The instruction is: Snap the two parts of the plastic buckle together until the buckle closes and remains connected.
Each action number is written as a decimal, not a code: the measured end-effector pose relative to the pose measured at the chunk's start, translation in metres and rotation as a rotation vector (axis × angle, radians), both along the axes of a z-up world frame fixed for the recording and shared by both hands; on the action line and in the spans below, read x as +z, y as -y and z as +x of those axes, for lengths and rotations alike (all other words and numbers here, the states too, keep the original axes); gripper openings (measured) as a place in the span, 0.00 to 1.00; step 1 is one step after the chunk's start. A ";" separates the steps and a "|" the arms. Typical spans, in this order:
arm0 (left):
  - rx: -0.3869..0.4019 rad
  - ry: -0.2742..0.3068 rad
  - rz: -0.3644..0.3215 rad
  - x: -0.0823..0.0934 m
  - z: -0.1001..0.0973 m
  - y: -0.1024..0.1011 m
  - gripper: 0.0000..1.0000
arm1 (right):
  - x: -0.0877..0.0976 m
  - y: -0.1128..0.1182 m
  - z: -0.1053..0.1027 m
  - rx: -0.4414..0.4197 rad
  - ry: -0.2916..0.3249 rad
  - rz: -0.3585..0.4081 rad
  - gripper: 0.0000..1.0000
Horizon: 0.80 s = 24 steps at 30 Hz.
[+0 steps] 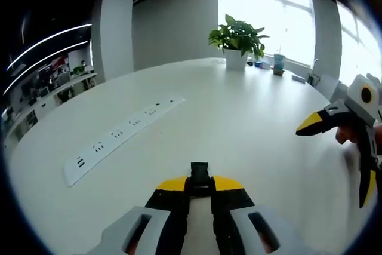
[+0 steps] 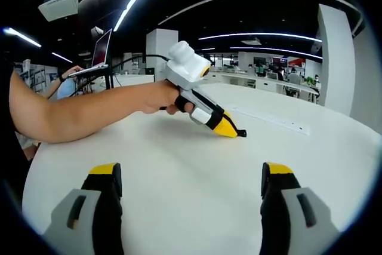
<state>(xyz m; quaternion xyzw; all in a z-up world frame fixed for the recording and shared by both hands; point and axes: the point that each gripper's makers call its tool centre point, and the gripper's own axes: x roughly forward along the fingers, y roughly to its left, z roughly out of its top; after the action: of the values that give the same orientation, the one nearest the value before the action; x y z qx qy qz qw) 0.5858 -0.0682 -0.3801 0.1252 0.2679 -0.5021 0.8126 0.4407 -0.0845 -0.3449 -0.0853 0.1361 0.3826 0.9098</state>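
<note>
A broad white table carries a long white power strip and, far off, a potted plant; the right gripper hangs above the table with its jaws spread wide and nothing between them; the left gripper has its jaws pressed nearly together on a small black buckle part, probably one half only, its tip just above the tabletop.

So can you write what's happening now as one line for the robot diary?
left gripper: shut on black buckle part | right gripper: open, holding nothing | white table: power strip, potted plant | buckle: not joined
</note>
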 end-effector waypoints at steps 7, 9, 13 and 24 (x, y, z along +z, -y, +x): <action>-0.035 -0.020 -0.033 0.002 -0.005 0.004 0.19 | 0.000 -0.001 -0.001 0.005 0.002 -0.001 0.98; -0.036 0.010 -0.020 0.001 -0.003 0.005 0.26 | 0.000 -0.001 -0.002 0.006 0.002 -0.001 0.97; -0.045 0.072 -0.009 0.001 0.000 0.010 0.52 | 0.001 -0.001 -0.002 0.006 0.004 -0.002 0.97; 0.018 0.147 -0.097 0.023 0.015 0.012 1.00 | 0.001 -0.003 -0.002 0.009 0.008 -0.003 0.97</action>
<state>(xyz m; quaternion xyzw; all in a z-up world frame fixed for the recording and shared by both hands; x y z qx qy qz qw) 0.6008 -0.0801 -0.3574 0.1197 0.1842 -0.4967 0.8397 0.4384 -0.0816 -0.3436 -0.0891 0.1326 0.3860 0.9085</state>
